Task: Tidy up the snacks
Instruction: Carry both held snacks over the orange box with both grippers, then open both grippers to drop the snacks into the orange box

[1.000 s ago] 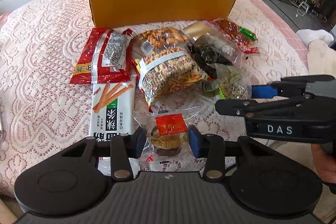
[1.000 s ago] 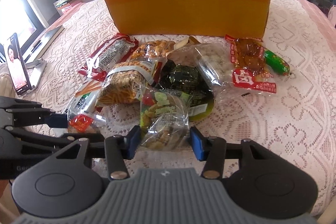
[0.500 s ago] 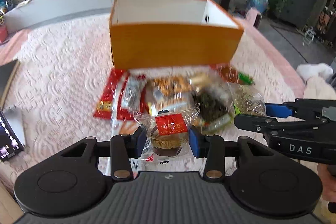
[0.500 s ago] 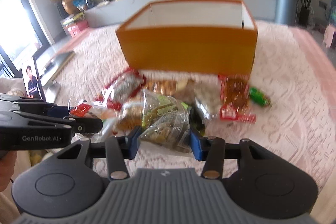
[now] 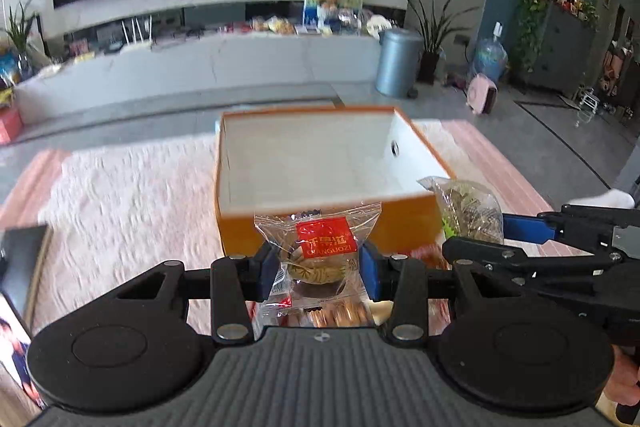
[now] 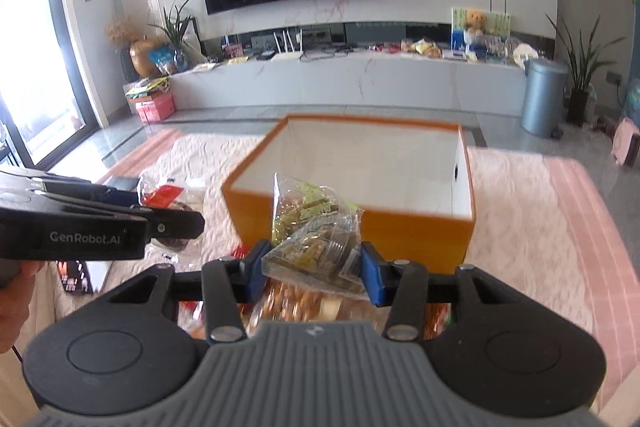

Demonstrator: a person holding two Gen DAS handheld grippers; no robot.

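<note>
Lace-covered surface [image 6: 540,211] lies below; your left hand-held gripper [image 5: 319,269] pinches a slippery clear-wrapped pastry [image 5: 318,259], the right hand-held gripper [image 6: 312,269] a crinkly snack bag [image 6: 314,237], and either may slip short of the orange box [image 5: 320,163]

Box [image 5: 320,163] sits ahead of both tongs; left tongs [image 5: 319,269] beside right tongs [image 6: 312,269], snack pile [image 6: 304,311] below them.

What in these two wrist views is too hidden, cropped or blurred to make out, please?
- Left wrist: snack pile behind left gripper and its clear red-labelled packet.
- Right wrist: pile behind right gripper and its clear green-speckled bag.
- Both: orange cardboard box floor, hidden by near wall.
- Lace tablecloth: blurred.
</note>
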